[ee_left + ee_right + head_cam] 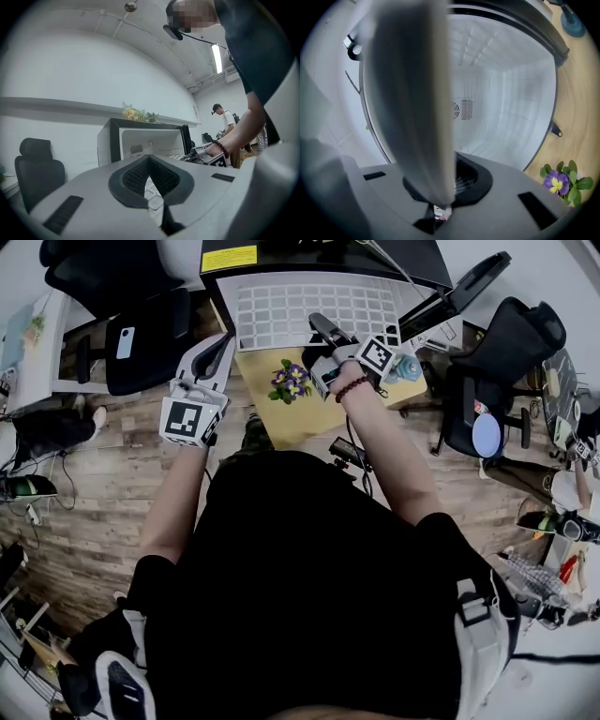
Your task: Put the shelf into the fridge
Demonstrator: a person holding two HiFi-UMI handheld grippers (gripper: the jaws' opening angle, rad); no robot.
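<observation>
Both hand-held grippers have hold of the shelf (309,310), a white grid. The left hand-held gripper (217,351) is closed on its left edge, with a piece of grid showing between the pads. The right hand-held gripper (328,338) is clamped on the right side, where the shelf stands edge-on in its jaws. The long axis of the shelf runs from left to right, across the open mouth of the fridge (501,112), which lies straight ahead of both hands. I judge the shelf must go forward and flat into the white inside, and its two ends must pass the dark frame. Under the hands, on the wooden worktop (281,418), some purple flowers (290,381) and a small blue thing (409,367) stand close, but they are below the way. Black chairs (497,362) stand well apart
</observation>
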